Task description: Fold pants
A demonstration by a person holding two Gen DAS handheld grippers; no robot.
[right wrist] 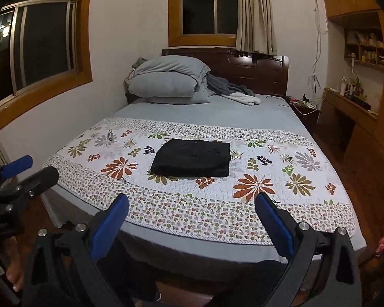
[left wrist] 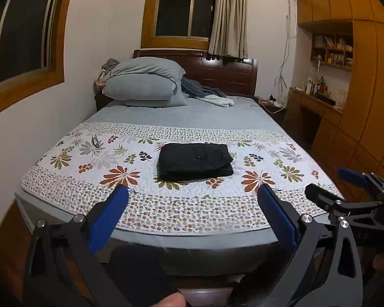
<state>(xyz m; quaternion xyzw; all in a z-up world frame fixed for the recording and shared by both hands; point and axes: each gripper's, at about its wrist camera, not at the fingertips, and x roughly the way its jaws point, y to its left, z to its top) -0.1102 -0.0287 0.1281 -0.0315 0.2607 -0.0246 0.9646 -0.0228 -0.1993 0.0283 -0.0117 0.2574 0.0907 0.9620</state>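
The black pants (left wrist: pixel 194 160) lie folded into a compact rectangle on the floral quilt (left wrist: pixel 89 168) near the foot of the bed; they also show in the right wrist view (right wrist: pixel 192 157). My left gripper (left wrist: pixel 193 192) is open and empty, held back from the bed's foot edge, well short of the pants. My right gripper (right wrist: pixel 192 199) is open and empty too, at a similar distance. The right gripper also shows at the right edge of the left wrist view (left wrist: pixel 330 181), and the left gripper at the left edge of the right wrist view (right wrist: pixel 33 170).
A pair of glasses (left wrist: pixel 96 140) lies on the quilt at the left. Stacked grey pillows (left wrist: pixel 143 84) and a rumpled blanket (left wrist: pixel 204 93) sit by the dark headboard (left wrist: pixel 230 74). A wooden desk and shelves (left wrist: pixel 327 97) stand at the right.
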